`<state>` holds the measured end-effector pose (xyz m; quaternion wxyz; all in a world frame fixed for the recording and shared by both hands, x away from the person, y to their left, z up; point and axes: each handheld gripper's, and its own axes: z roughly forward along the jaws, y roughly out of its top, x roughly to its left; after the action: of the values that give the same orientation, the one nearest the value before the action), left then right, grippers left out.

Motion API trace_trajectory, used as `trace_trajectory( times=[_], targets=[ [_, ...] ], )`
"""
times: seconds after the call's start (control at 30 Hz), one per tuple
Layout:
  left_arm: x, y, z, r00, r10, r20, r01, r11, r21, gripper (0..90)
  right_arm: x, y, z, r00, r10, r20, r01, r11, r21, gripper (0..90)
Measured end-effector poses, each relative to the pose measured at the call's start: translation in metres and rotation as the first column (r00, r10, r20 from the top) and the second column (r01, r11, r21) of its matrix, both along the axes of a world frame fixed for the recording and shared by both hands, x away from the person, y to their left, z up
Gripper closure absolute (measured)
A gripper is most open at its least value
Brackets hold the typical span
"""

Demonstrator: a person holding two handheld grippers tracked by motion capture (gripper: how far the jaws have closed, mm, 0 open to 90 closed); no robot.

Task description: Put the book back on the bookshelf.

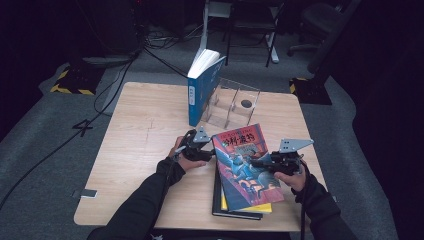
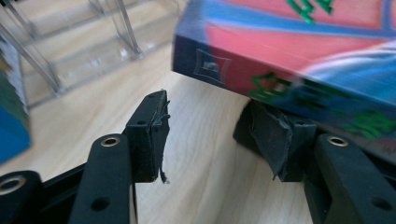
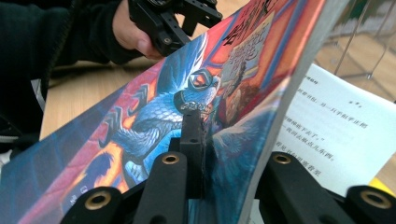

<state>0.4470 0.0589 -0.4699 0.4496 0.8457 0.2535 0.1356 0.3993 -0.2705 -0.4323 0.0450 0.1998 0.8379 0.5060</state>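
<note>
A colourful paperback (image 1: 245,165) with a blue creature on its cover tilts above a small stack near the table's front. My right gripper (image 1: 258,163) is shut on its right edge; in the right gripper view one jaw presses the cover (image 3: 154,112) and the other sits under the pages. My left gripper (image 1: 210,152) is at the book's left edge, open. In the left gripper view its gap (image 2: 210,112) holds nothing, and the right-hand jaw lies under the book's spine (image 2: 289,42). Under the lifted book a white printed page (image 3: 336,121) shows.
The stack holds a yellow book (image 1: 250,207) on a black one (image 1: 235,214). A blue book (image 1: 202,90) stands upright against a clear acrylic stand (image 1: 235,102) at the back of the wooden table (image 1: 140,130). Chairs and cables lie beyond the table.
</note>
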Motion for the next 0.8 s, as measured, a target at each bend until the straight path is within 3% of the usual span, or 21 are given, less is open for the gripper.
trace_trajectory(
  times=[0.1, 0.27, 0.37, 0.5, 0.67, 0.8],
  targets=[
    [0.005, 0.004, 0.01, 1.0, 0.008, -0.002, -0.008, 0.9985, -0.054, 50.0, -0.006, 0.0, 0.008, 0.999, -0.001, 0.044, 0.0, 1.0, 0.03, 79.1],
    [0.006, 0.01, 0.026, 0.9995, -0.019, 0.023, 0.021, 0.9948, -0.1, 55.3, -0.012, 0.001, 0.018, 0.9961, -0.009, 0.087, 0.004, 0.998, 0.06, 80.3],
    [0.004, 0.011, 0.04, 0.9954, -0.063, 0.071, 0.072, 0.9896, -0.125, 72.4, -0.015, 0.002, 0.024, 0.9911, -0.009, 0.133, -0.001, 0.997, 0.074, 80.3],
    [0.001, 0.009, 0.063, 0.9883, -0.1, 0.116, 0.112, 0.9882, -0.104, 89.0, -0.021, 0.002, 0.033, 0.9818, -0.018, 0.189, 0.002, 0.996, 0.084, 79.8],
    [0.001, 0.007, 0.08, 0.9841, -0.121, 0.131, 0.135, 0.9848, -0.109, 89.6, -0.025, 0.007, 0.042, 0.9797, -0.004, 0.2, -0.01, 0.998, 0.069, 70.9],
    [-0.002, -0.001, 0.087, 0.9793, -0.137, 0.149, 0.153, 0.9834, -0.098, 89.6, -0.021, 0.01, 0.048, 0.9821, 0.02, 0.187, -0.025, 0.999, 0.027, 70.4]
  ],
)
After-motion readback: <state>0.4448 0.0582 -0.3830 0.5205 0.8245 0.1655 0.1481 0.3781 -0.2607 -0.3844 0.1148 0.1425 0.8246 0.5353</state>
